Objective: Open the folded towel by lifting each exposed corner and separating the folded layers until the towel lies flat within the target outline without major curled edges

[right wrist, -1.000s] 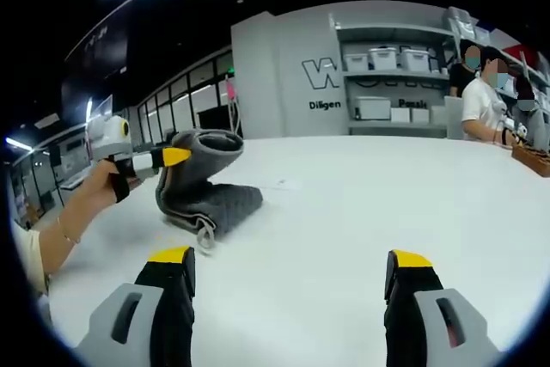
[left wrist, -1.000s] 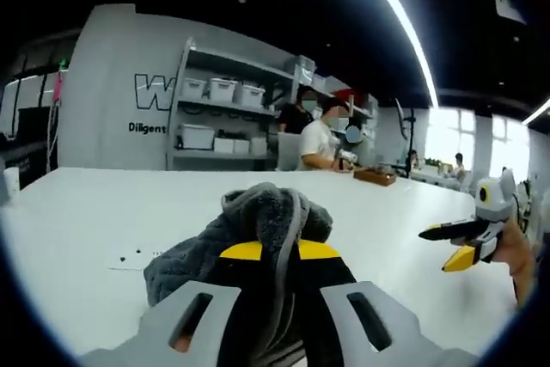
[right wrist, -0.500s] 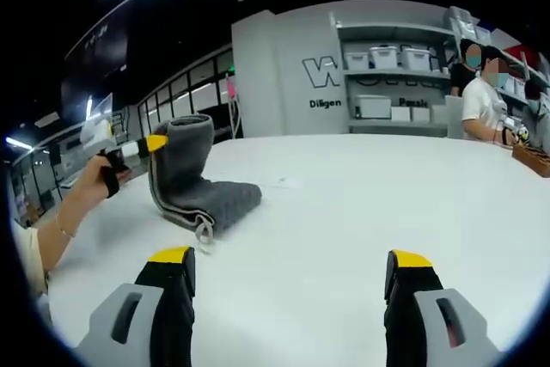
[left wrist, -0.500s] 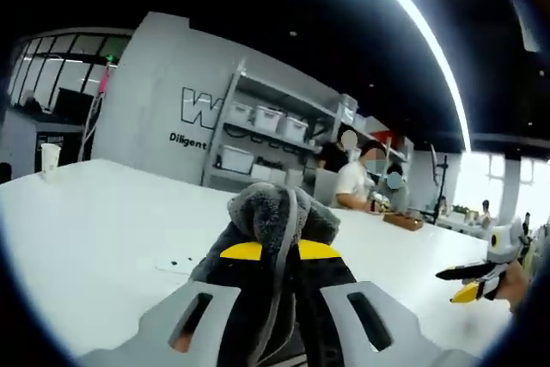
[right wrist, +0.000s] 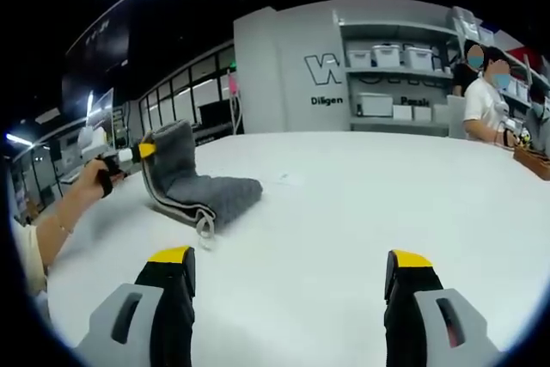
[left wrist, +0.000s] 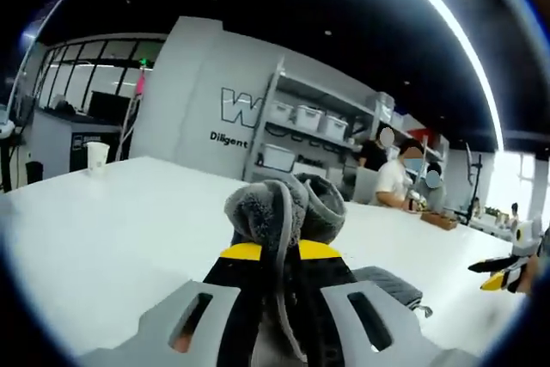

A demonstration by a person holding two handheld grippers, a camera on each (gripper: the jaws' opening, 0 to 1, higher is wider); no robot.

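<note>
A thick grey towel (right wrist: pixel 196 183) lies folded on the white table (right wrist: pixel 361 195), one end pulled up and back to the left. My left gripper (left wrist: pixel 277 252) is shut on that raised end, a bunched grey fold (left wrist: pixel 284 205) between its yellow-tipped jaws; in the right gripper view it (right wrist: pixel 144 151) shows at the towel's upper left, held by a hand (right wrist: pixel 90 180). The rest of the towel (left wrist: pixel 391 283) trails on the table behind the jaws. My right gripper (right wrist: pixel 292 259) stands open above bare table, well short of the towel, and appears far right as yellow tips (left wrist: pixel 497 274).
Small dark marks (right wrist: pixel 288 180) lie on the table beyond the towel. A paper cup (left wrist: pixel 97 154) stands at the table's far left. Shelves with white bins (right wrist: pixel 391 83) line the back wall, and people (right wrist: pixel 485 96) stand at a wooden tray (right wrist: pixel 531 156) far right.
The left gripper has carried the towel's raised end further left and lower, peeling the layer back. The left view has swung leftwards. The right gripper has stayed put.
</note>
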